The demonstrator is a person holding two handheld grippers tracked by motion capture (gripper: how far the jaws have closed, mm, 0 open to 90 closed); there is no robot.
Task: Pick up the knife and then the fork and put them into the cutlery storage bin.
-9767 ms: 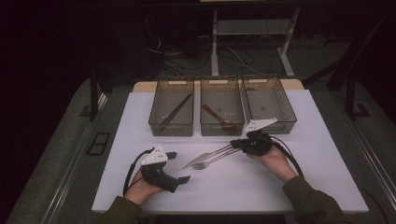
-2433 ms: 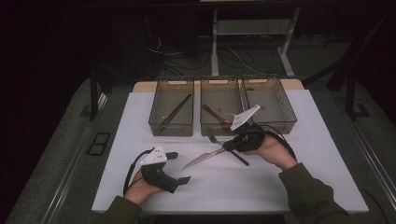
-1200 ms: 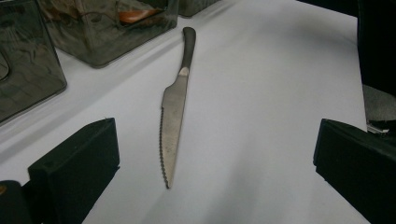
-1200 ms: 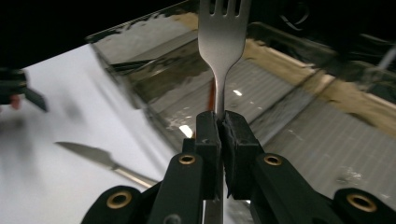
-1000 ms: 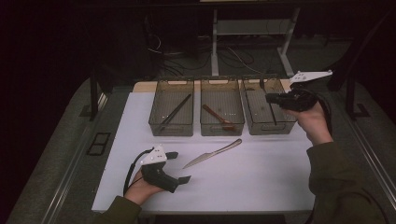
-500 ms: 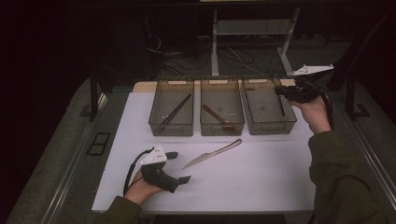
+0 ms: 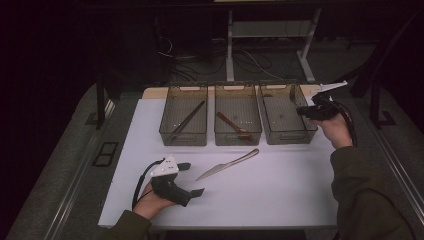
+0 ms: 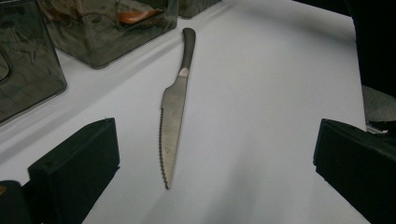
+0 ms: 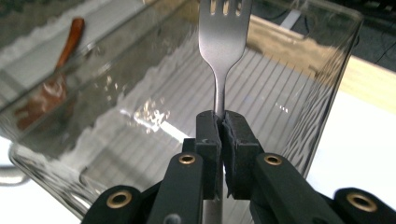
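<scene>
Resting on the white surface (image 7: 280, 200), the left hand-held gripper (image 7: 192, 179) has its jaws apart before the knife (image 7: 227, 164); at the rightmost bin (image 7: 286, 134), the right hand-held gripper (image 9: 221, 125) is clamped on a fork (image 9: 223, 32).

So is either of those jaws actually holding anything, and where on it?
Yes: the right gripper clamps a fork by its handle, over the right-hand bin. The left gripper holds nothing.

Right gripper (image 7: 303, 111) lowered, fork (image 9: 223, 32) over right bin (image 7: 287, 134)
</scene>
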